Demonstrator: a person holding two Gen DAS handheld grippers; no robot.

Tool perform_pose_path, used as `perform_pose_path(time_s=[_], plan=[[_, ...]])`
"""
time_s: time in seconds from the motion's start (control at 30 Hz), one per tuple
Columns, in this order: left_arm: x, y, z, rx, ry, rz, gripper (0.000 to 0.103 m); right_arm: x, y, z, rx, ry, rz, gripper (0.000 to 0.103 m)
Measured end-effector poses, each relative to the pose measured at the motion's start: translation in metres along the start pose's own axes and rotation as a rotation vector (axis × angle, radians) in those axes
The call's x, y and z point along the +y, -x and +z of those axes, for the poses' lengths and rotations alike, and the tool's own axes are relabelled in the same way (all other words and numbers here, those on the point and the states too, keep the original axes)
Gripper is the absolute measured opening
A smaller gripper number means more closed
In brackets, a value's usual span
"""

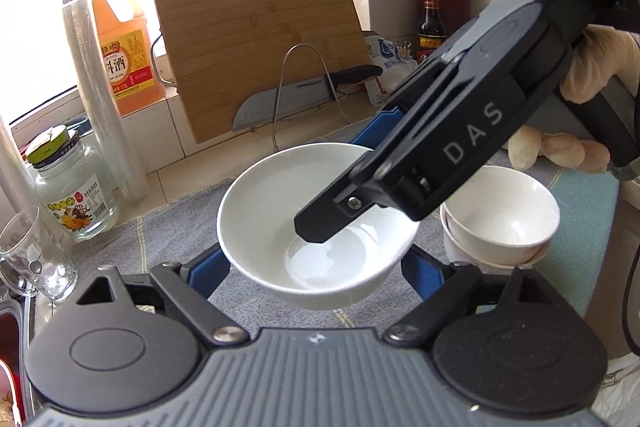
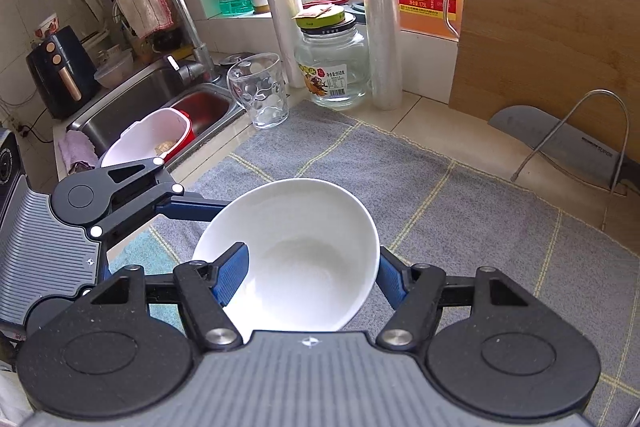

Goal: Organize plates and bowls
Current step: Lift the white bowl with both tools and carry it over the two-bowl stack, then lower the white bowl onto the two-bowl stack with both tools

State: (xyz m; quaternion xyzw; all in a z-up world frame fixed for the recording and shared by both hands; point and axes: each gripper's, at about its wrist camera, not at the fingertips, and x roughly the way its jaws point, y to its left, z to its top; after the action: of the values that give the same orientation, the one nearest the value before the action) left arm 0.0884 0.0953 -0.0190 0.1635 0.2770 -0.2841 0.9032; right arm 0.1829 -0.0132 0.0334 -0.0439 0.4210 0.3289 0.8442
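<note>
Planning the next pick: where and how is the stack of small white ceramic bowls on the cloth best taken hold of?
The stack of small white ceramic bowls is probably best pinched at the top bowl's rim wall, coming from above with one finger inside and one outside. The bowls sit upright with open mouths, and their flared, nested sides would likely slip from a sideways squeeze.

So the bowl [image 2: 296, 251] sits over the cloth mat [image 2: 460, 195] on the table [image 2: 424, 111]. Behind the mat there's a glass [image 2: 262, 91], a jar [image 2: 334, 63] and a cutting board [image 2: 548, 27] leaning at the back, knife [image 2: 560, 143] in front of it. Sink [image 2: 132, 99] is off left. Stacked bowls [image 1: 500, 223] sit right of the bowl.
</note>
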Motion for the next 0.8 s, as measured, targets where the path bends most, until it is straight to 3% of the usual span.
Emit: perform_pose_path(time_s=[0.5, 0.8], plan=[[-0.079, -0.010, 0.026, -0.040, -0.101, -0.142, 0.092, -0.033, 0.078, -0.065, -0.045, -0.108, -0.131, 0.073], [-0.107, -0.027, 0.030, -0.029, -0.120, -0.197, 0.092, -0.047, 0.096, -0.091, -0.056, -0.168, -0.175, 0.073]])
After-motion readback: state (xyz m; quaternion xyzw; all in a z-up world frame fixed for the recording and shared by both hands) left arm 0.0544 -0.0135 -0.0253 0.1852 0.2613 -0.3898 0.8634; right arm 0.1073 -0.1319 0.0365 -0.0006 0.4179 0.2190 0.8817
